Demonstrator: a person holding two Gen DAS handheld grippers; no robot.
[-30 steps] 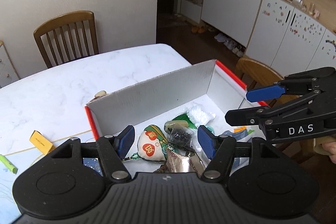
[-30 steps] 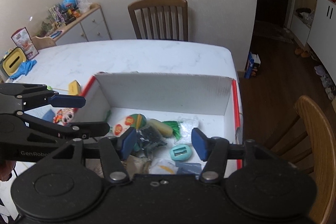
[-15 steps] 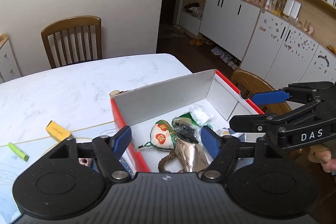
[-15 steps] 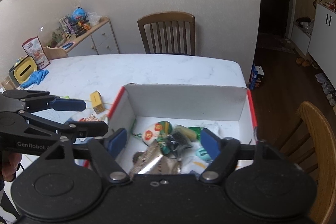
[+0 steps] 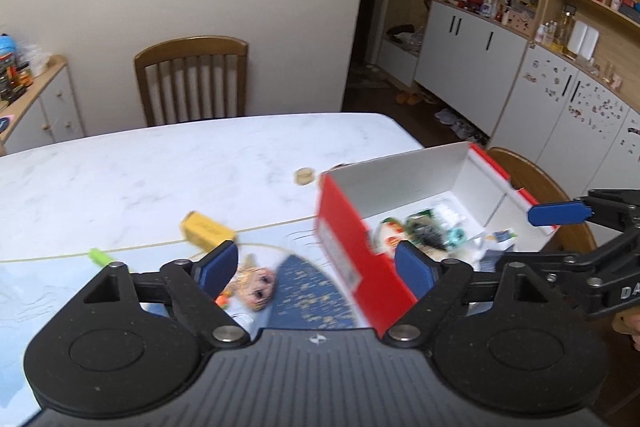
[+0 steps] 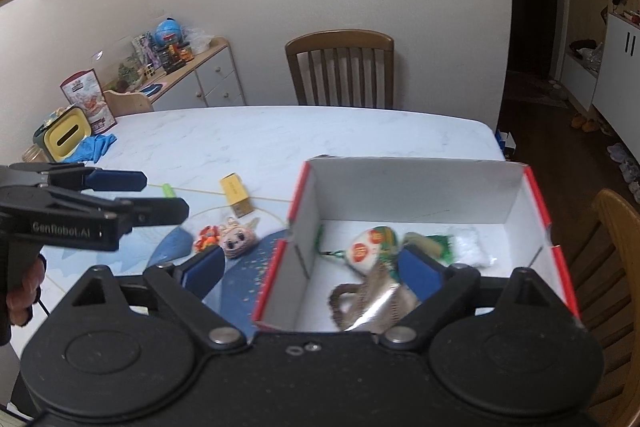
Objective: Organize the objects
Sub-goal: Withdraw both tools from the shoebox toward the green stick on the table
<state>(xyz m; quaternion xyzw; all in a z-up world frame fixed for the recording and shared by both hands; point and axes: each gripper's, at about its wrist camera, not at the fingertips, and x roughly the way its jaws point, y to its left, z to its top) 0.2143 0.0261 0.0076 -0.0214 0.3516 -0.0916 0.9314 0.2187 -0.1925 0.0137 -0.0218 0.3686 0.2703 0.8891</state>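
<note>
Two hand-held tongs hovered above a white marble worktop (image 6: 248, 135) where a red-sided cardboard box (image 6: 416, 187) stood open near the right edge. The left tongs (image 5: 316, 263) had just been opening and stood wide apart with nothing between their blue pads, poised over a patterned blue mat (image 5: 308, 291) and the box's red wall. The right tongs (image 6: 312, 267), likewise just opened wide and holding nothing, hung over the box's near corner. Inside the box lay a white pouch with red seals (image 6: 366, 247), a shiny foil packet (image 6: 380, 307) and a clear plastic bag (image 6: 468, 245). Outside, on the mat, lay a small doll's head (image 6: 238, 237); farther back sat a yellow block (image 6: 236, 193) and a green marker (image 6: 170, 190).
</note>
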